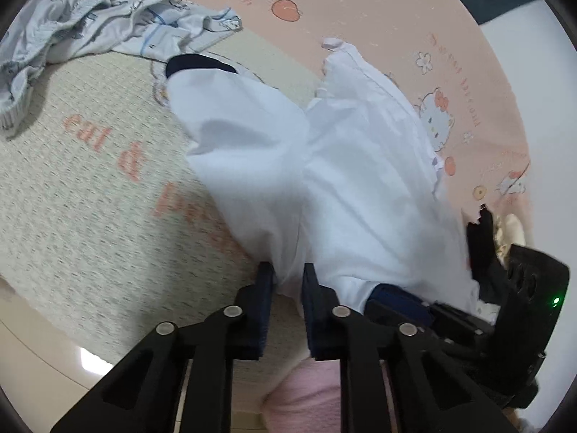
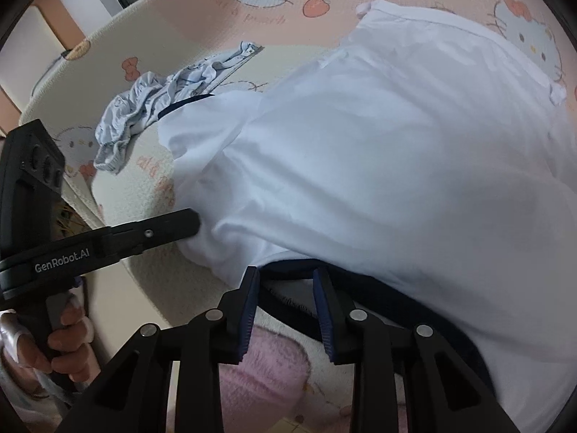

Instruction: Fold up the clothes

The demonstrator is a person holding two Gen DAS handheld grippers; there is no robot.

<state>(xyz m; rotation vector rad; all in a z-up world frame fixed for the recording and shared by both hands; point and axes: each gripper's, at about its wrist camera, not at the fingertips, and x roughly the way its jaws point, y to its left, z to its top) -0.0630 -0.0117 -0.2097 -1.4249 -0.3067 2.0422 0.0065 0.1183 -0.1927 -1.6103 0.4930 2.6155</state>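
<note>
While the left gripper points down at a white shirt spread on a cartoon-printed mat, the left wrist view shows its two fingers drawn close together with a fold of the shirt's near edge pinched between the pads. The shirt lies across the middle of the mat, one dark-cuffed sleeve reaching away. A crumpled pale blue garment sits well apart at the far left. The right gripper's body shows at the right edge, beside the shirt. Only a thin pinch of cloth seems to be held, so it could slip out if the hand lifts fast.

From the right wrist view, the right gripper sits at the shirt's dark collar. Its jaws stand partly apart, with the collar band running between them; whether the pads already press on the fabric cannot be told. The left gripper shows side-on at the left, its tip buried in the white shirt, a hand wrapped around its handle. If this claw closes on only the top layer of the collar, or misses it, the shirt would likely hang unevenly between the two grips and the fold come out crooked. Dragging could also bunch the loose sleeve underneath.
</note>
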